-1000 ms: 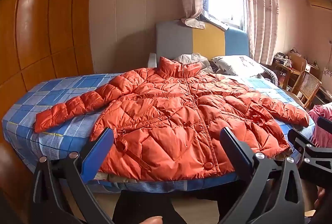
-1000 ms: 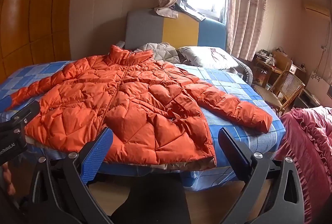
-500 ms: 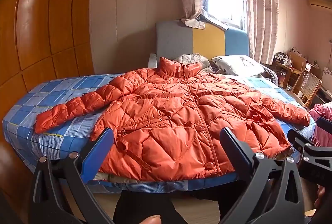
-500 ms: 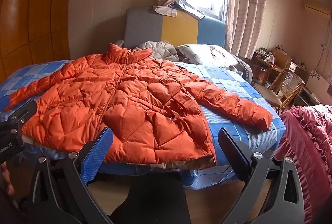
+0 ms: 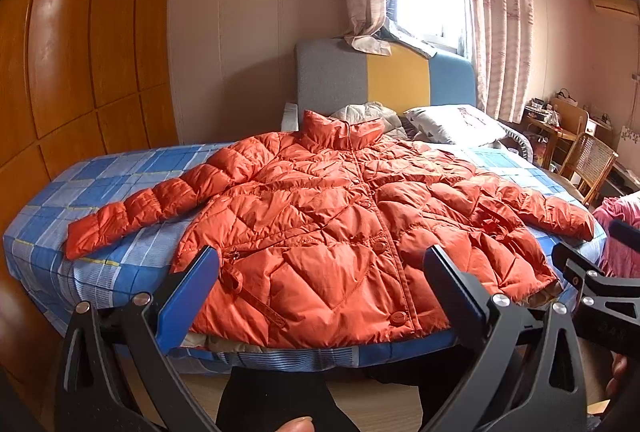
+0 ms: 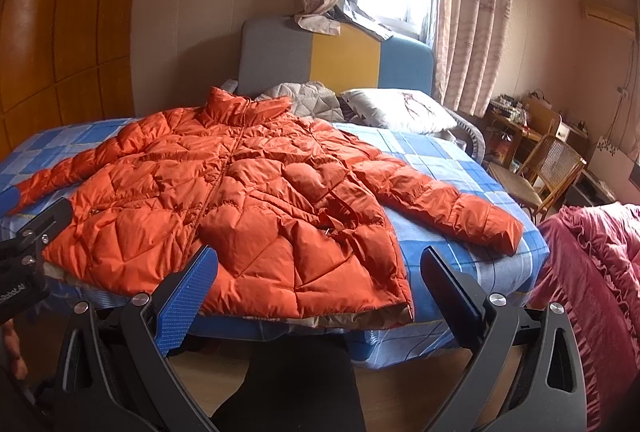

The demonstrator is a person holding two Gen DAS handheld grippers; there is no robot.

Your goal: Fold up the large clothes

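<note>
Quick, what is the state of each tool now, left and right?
Left tool: open, holding nothing, short of the orange jacket.
Right tool: open, holding nothing.

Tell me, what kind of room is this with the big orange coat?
It looks like a bedroom in a home. The orange coat lies spread on a bed with a blue checked sheet, a pillow sits by the padded headboard, and curtains hang at the window.
</note>
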